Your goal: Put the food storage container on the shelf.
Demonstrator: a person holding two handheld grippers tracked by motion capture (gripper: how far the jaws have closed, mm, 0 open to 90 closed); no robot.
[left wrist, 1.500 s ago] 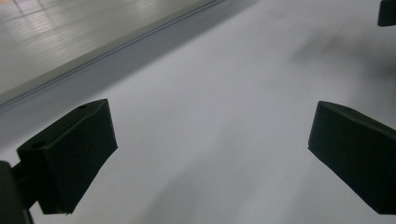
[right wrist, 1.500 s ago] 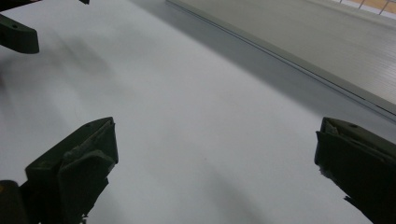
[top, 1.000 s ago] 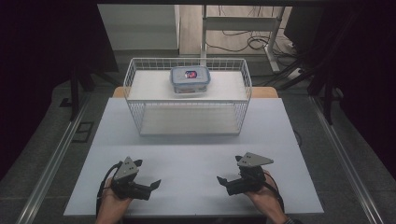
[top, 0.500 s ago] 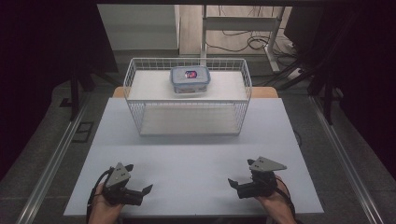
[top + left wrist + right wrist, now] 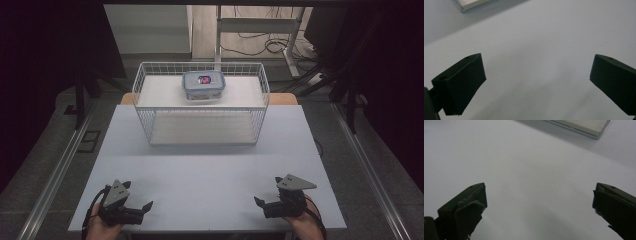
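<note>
A white wire basket [image 5: 260,112] stands at the back middle of the white table [image 5: 210,165]. Inside it, toward the far side, lies a clear lidded container [image 5: 203,85] with something red and blue under the lid. My left gripper [image 5: 140,210] rests low at the near left corner, jaws wide open and turned inward. My right gripper [image 5: 262,205] mirrors it at the near right corner, also open. In the left gripper view the left gripper [image 5: 536,75] has only bare tabletop between its jaws. The same holds for the right gripper [image 5: 539,200] in the right gripper view.
The table's near edge lies just under both hands. Dark floor and metal rails [image 5: 55,170] run along both sides, and desk legs with cables [image 5: 270,45] stand behind the basket. A pale strip [image 5: 474,3] crosses the top of the left gripper view.
Both hands have drawn back toward the near edge of the table and spread a little farther apart. The jaws stay open. Basket and container have not moved.
</note>
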